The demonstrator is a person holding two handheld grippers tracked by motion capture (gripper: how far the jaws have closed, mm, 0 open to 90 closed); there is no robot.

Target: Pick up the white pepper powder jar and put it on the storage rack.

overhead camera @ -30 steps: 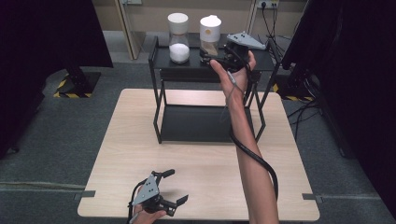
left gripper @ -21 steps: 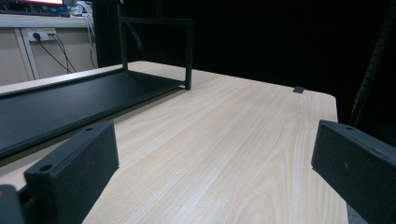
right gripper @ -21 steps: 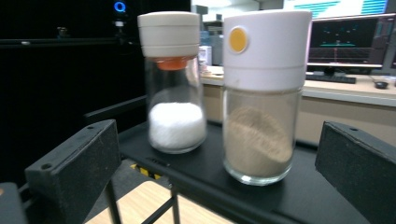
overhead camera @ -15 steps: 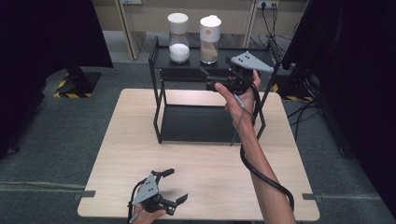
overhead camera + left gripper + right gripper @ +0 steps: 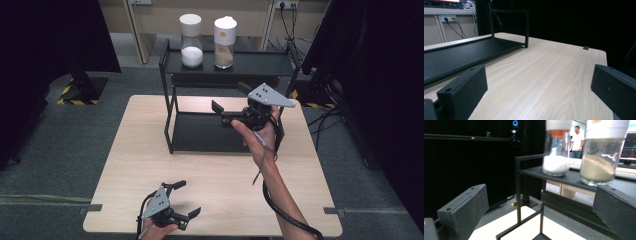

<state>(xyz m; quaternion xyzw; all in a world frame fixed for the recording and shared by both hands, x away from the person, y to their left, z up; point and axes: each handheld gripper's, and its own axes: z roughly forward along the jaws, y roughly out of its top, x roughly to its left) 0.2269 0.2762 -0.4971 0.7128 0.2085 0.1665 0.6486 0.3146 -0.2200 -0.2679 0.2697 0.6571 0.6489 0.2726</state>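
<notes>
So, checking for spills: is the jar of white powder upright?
Upright: the jar of white powder stands on the rack's top shelf, lid on top.

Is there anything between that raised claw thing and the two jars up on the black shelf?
Nothing solid. In the high view the right gripper, jaws open, hangs apart from the jars; the right gripper view shows open air and the black shelf's edge.

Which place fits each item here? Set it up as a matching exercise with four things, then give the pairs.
Things:
1. jar of white powder
2. jar of tan powder
3. left gripper
4. right gripper

Places:
A. low over the table's near edge
B. top shelf, left
C. raised in front of the rack
D. top shelf, right

Pairs: 1-B, 2-D, 3-A, 4-C
</notes>
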